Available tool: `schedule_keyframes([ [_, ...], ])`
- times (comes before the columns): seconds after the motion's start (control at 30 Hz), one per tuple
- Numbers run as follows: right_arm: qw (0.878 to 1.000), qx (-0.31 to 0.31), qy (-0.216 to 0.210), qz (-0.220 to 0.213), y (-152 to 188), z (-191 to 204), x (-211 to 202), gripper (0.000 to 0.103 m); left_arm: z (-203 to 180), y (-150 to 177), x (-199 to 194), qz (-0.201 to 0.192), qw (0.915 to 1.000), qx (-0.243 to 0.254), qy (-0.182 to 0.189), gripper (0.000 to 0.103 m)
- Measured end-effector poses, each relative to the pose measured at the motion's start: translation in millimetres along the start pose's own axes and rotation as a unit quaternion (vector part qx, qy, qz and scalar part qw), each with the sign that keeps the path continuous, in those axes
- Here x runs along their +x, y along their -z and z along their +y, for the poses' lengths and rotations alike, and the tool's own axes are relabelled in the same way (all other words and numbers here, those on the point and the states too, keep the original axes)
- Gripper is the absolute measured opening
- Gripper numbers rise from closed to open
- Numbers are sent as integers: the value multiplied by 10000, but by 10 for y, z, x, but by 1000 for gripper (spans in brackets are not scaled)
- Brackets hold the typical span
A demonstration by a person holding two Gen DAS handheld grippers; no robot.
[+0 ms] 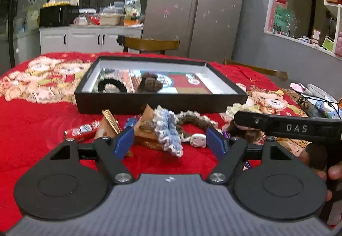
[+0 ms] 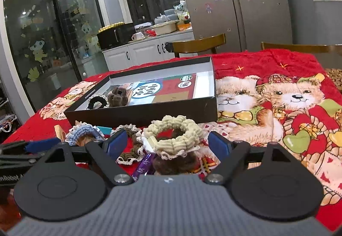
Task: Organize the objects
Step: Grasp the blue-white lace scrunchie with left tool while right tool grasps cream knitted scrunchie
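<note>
A shallow black box with a white inside stands on the red cloth; a black scrunchie and a brown scrunchie lie in it. My left gripper is open, with a blue-and-white scrunchie lying on the cloth between its blue pads, untouched. My right gripper is open around a cream scrunchie that rests on a dark brown one. A brown lace-edged scrunchie lies between the two piles.
A red packet, a brown paper packet, a wooden piece and a purple wrapper lie in front of the box. Chairs stand behind the table. Cables and small items sit at the right edge.
</note>
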State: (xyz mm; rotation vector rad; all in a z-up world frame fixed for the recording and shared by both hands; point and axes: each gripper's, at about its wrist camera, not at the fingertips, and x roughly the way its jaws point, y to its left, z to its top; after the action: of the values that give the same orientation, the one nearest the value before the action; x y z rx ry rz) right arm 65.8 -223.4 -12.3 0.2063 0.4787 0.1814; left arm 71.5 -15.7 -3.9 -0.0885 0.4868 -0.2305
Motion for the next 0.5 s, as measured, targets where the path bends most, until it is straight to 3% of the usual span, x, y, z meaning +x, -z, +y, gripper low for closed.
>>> schedule_keyframes([
  [0.13,10000,81,15,3,-24,-36,38,81,-18,3,61,79,10000,21,-55,71],
  [0.2,9999,129,60,-23,-25,-39,35,74,-30,6,82,128,9999,37,-62,58],
  [0.27,9998,164,102,-44,-24,-43,32,67,-25,11,107,218,9997,32,-57,53],
  [0.5,9997,126,79,-179,-25,-40,-2,47,5,17,167,432,9990,-30,-142,24],
])
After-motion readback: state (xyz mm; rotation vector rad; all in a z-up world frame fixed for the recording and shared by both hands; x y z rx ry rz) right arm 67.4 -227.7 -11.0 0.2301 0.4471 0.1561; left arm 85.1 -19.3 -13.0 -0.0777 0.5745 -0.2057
